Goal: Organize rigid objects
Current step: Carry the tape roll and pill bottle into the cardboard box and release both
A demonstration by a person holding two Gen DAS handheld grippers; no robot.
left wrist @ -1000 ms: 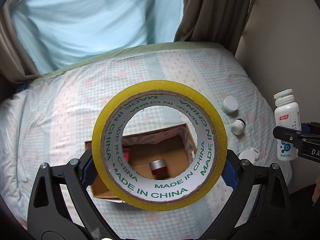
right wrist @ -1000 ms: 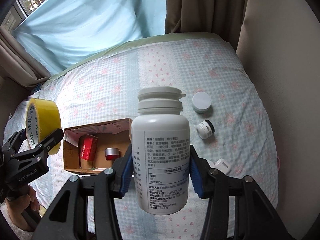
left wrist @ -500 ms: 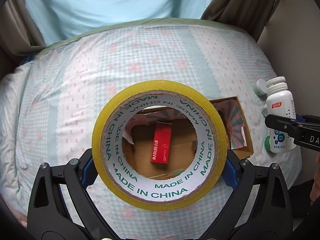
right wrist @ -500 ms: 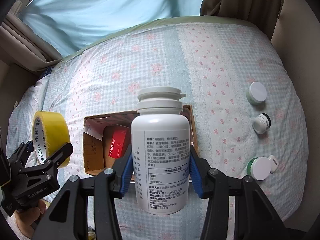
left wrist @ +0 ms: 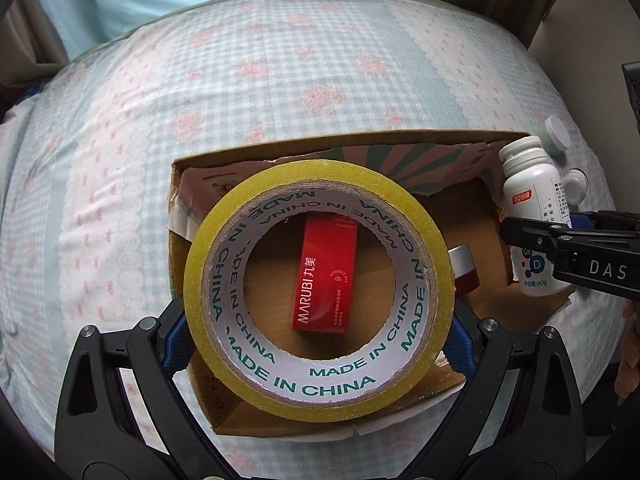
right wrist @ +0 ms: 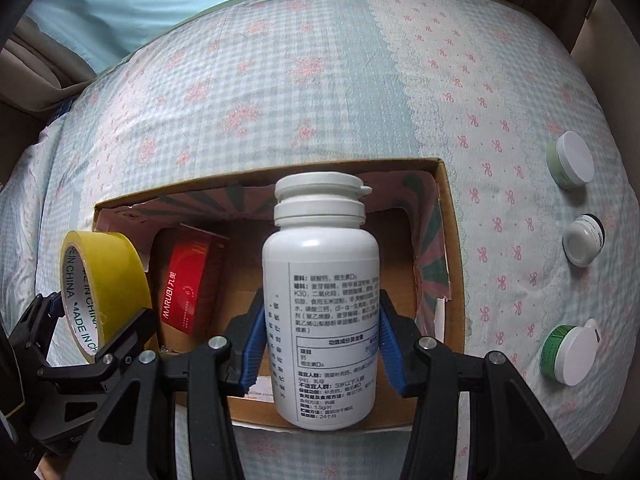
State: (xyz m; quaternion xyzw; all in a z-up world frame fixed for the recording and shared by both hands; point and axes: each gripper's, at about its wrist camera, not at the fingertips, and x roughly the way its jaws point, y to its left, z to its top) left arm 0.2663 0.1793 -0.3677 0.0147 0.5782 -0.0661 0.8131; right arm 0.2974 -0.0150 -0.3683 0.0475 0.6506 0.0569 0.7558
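— Two grippers hang over one cardboard box (right wrist: 450,264) on the bed (right wrist: 280,92). What is your left one doing?

— Your left gripper (left wrist: 318,344) is clamped on a yellow tape roll (left wrist: 318,290), its blue pads (left wrist: 176,344) pressed to the roll's outer rim at 9 and 3 o'clock. The roll stands on edge, its hole facing your camera. From the right wrist the same roll (right wrist: 102,284) sits over the box's left end, at 9 o'clock.

— And through the hole?

— You see a red carton (left wrist: 326,270) marked MARUBI lying flat on the box floor. At 3 o'clock of the roll, a small jar with a silver cap (left wrist: 464,268) also rests inside the box (left wrist: 192,248).

— Your right hand?

— Your right gripper (right wrist: 320,342) is closed on a white pill bottle (right wrist: 320,292), pads on its lower half at 9 and 3 o'clock. The bottle is upright, cap on, above the middle of the open box; whether it touches the floor cannot be told. The left wrist shows that bottle (left wrist: 534,216) over the box's right end.

— Anything outside the box?

— Three small round containers lie on the checked bedspread to the right: a pale green jar (right wrist: 570,166) at 2 o'clock, a white jar (right wrist: 584,240) at 3 o'clock, and a dark green jar (right wrist: 568,356) at 4 o'clock, well apart from one another.
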